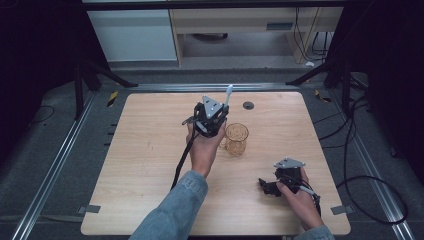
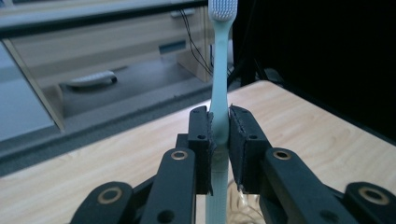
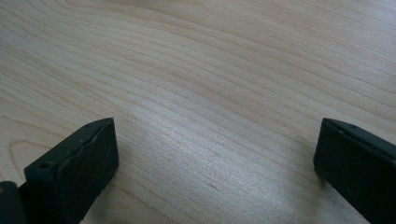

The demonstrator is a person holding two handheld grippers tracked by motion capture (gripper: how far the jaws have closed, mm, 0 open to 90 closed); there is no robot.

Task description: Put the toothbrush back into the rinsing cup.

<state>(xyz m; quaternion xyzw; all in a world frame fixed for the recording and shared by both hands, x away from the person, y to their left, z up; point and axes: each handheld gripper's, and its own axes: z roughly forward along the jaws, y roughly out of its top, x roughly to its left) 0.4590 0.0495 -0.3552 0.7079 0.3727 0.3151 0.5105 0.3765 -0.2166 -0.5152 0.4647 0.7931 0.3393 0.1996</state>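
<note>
In the high view, the left gripper [image 1: 220, 107] was held above the middle of the pale wooden worktop [image 1: 145, 165], clamped on a toothbrush [image 1: 228, 94] whose head rose beyond the gripper toward the far edge. Just to the right of that gripper and a little nearer the person stood an amber ribbed glass mug [image 1: 236, 139], upright, its mouth open and its handle on the side toward the hand. A small dark round grommet [image 1: 248, 105] sat in the worktop beyond the mug, near the far edge. The right gripper [image 1: 270, 187] rested low on the worktop near the person's right, well apart from the mug and the toothbrush.

In the left gripper view, the black jaws pressed flat on both sides of the toothbrush's [image 2: 219, 93] pale mint plastic handle. Its long axis ran straight out along the jaws, upright in the frame, with the white bristled head at the far end and the ridged lower handle passing back between the fingers [image 2: 201, 140]. The glass rim showed faintly below. A cabinet with drawers [image 2: 116, 42] stood beyond the worktop.

In the right gripper view, the jaws stood wide apart with nothing between them, over bare, fine-grained wood [image 3: 210, 93]. Their pads [image 3: 79, 158] were matte black blocks.
</note>
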